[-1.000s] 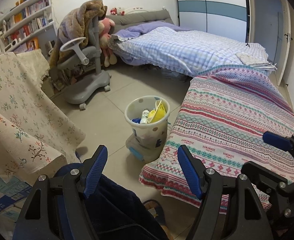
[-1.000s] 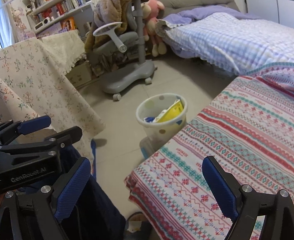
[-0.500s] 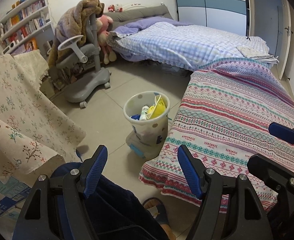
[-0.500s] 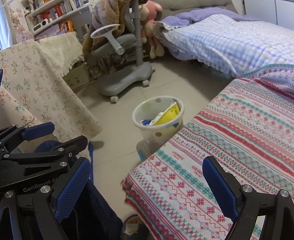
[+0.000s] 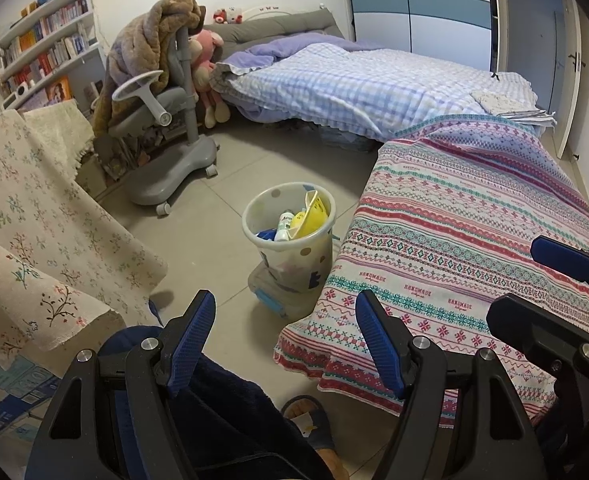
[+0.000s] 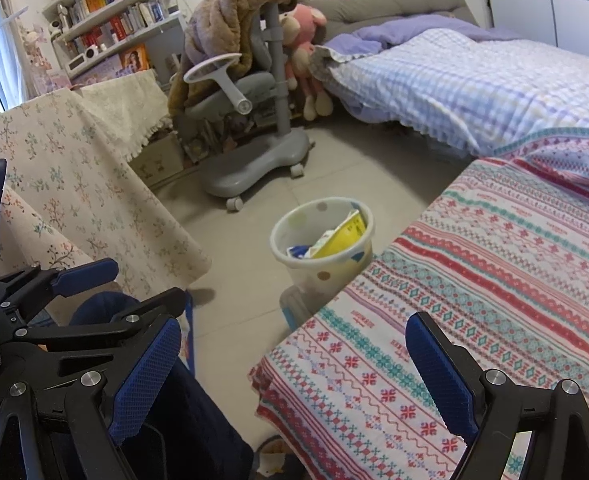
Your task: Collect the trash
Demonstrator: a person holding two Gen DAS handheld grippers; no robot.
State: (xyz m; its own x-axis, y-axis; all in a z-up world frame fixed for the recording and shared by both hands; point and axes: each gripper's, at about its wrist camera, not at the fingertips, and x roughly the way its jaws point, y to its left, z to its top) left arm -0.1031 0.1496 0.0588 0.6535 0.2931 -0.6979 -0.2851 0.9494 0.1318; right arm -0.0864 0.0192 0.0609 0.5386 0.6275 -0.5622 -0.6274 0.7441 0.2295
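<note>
a bedroom was seen from two hand-held grippers. the left gripper (image 5: 284, 336), black with blue ribbed pads, had its jaws spread wide and held nothing. the right gripper (image 6: 294, 356), of the same make, was also spread wide and empty; it hung over the near corner of a striped patterned bedspread in red, teal and white (image 6: 494, 288).

the round white plastic bin with pale polka dots (image 5: 288, 240) stood on the grey tiled floor (image 5: 198, 240), in the middle distance, just beside the left edge of the striped bedspread. inside it were a yellow wrapper (image 5: 314, 216), a small white bottle (image 5: 284, 226) and something blue, too small to name. a clear box with a blue clip (image 5: 272, 300) sat touching the near side of the bin's base.

to the left hung a cream floral cloth (image 5: 34, 216); farther off stood a grey wheeled chair draped with a brown blanket (image 5: 162, 96).

no loose trash showed on the floor or bedspread. the step in hand looked like a search, or an approach to the bin. the next move would call for finding a stray piece, or lowering one gripper to the bin's rim to lift it.
</note>
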